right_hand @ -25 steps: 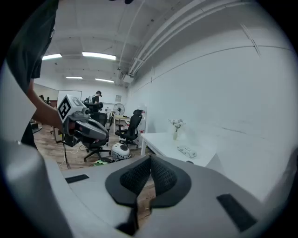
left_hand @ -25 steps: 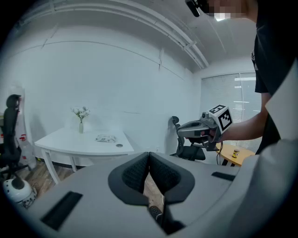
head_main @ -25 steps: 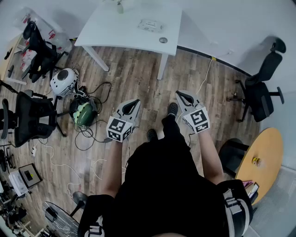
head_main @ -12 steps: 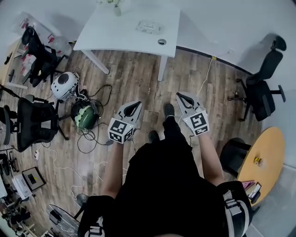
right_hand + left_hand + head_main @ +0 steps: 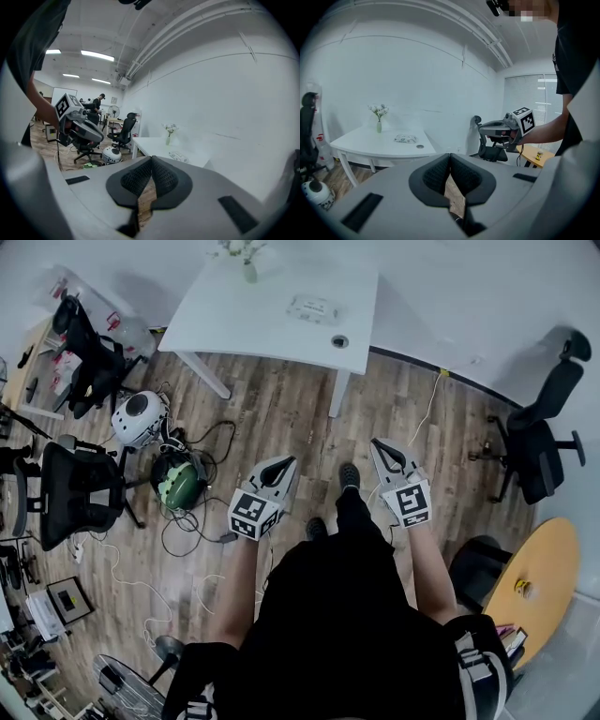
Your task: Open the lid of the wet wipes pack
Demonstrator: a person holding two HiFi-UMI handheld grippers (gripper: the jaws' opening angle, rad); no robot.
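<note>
The wet wipes pack [image 5: 314, 307] lies flat on the white table [image 5: 253, 310] at the far end of the room, its lid down; it also shows small in the left gripper view as the pack [image 5: 405, 138] and in the right gripper view as the pack [image 5: 178, 156]. My left gripper [image 5: 284, 463] and right gripper [image 5: 380, 443] are held side by side over the wooden floor, well short of the table and pointing toward it. Both are shut with nothing between the pads. Each gripper view shows the other one: the right gripper [image 5: 492, 126], the left gripper [image 5: 89, 131].
A vase of flowers [image 5: 246, 263] and a round grommet [image 5: 339, 341] are on the table. On the floor to the left lie a white helmet [image 5: 138, 416], a green helmet [image 5: 180, 486] and cables. Black office chairs [image 5: 80, 488] [image 5: 539, 446] stand at both sides, a round wooden table [image 5: 544, 568] at the right.
The table and the pack now sit lower and larger in the head view. Both grippers have moved forward toward the table, jaws unchanged.
</note>
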